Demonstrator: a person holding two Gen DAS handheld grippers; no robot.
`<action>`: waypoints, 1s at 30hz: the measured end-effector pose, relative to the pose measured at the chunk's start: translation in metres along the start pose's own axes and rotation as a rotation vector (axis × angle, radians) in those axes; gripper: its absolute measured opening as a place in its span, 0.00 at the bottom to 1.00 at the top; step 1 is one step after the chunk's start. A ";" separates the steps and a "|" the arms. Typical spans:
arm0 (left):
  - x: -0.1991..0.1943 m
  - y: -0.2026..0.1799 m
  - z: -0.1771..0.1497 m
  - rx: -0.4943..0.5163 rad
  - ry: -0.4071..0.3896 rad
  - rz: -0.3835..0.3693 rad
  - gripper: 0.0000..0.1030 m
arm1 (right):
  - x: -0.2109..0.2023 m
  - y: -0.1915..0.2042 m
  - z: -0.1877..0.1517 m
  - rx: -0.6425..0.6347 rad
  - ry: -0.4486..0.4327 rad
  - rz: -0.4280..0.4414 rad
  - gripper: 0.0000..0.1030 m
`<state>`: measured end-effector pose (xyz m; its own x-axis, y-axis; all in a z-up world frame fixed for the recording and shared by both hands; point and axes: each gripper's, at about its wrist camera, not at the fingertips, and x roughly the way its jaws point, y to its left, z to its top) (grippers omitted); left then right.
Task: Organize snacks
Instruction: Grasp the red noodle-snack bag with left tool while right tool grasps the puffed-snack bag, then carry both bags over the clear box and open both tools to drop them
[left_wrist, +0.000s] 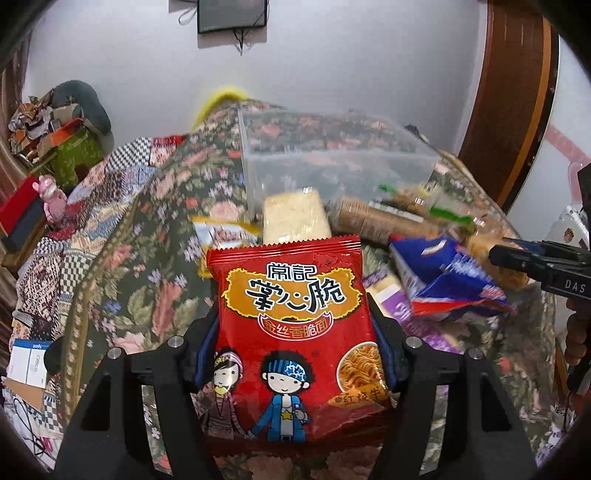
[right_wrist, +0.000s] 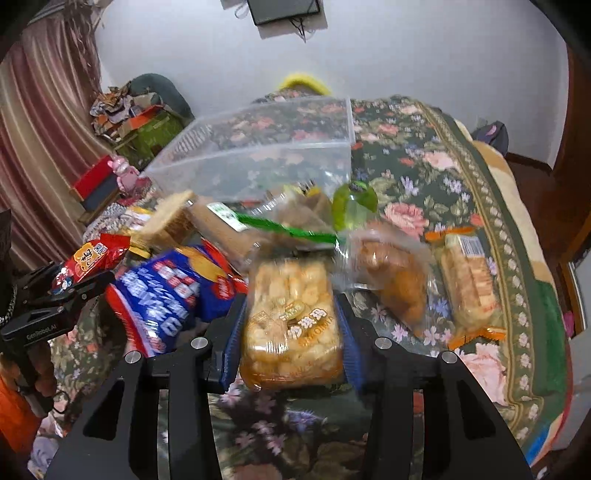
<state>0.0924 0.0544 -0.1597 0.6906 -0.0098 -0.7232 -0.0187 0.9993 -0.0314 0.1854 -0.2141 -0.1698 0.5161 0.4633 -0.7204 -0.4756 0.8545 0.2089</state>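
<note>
My left gripper (left_wrist: 295, 332) is shut on a red crispy-noodle packet (left_wrist: 295, 332), held above the floral cloth; the packet also shows in the right wrist view (right_wrist: 90, 260). My right gripper (right_wrist: 291, 325) is shut on a clear pack of golden caramel-coloured snack pieces (right_wrist: 291, 325). A clear plastic bin (left_wrist: 325, 155) stands beyond the snack pile, also in the right wrist view (right_wrist: 258, 151). A blue and red bag (right_wrist: 173, 291) lies left of my right gripper and shows in the left wrist view (left_wrist: 447, 280). The right gripper's side shows at the left wrist view's right edge (left_wrist: 543, 262).
Loose snacks lie on the floral cloth (right_wrist: 424, 166): a biscuit roll (left_wrist: 373, 218), a pale noodle block (left_wrist: 295, 218), a brown pastry bag (right_wrist: 399, 280), an orange-ended wafer pack (right_wrist: 469, 280), a green-striped bag (right_wrist: 280, 221). Boxes and a pink toy (left_wrist: 51, 195) sit left.
</note>
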 end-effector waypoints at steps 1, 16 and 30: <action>-0.004 0.000 0.003 -0.002 -0.010 -0.001 0.65 | -0.004 0.002 0.002 -0.003 -0.014 0.004 0.41; -0.023 0.003 0.068 -0.011 -0.153 -0.010 0.65 | -0.026 0.018 0.053 -0.066 -0.177 0.007 0.41; 0.025 0.010 0.132 -0.041 -0.154 -0.017 0.65 | -0.001 0.020 0.116 -0.097 -0.271 -0.021 0.41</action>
<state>0.2048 0.0690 -0.0865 0.7938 -0.0179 -0.6079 -0.0334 0.9968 -0.0730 0.2576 -0.1700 -0.0881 0.6920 0.5023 -0.5185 -0.5215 0.8445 0.1222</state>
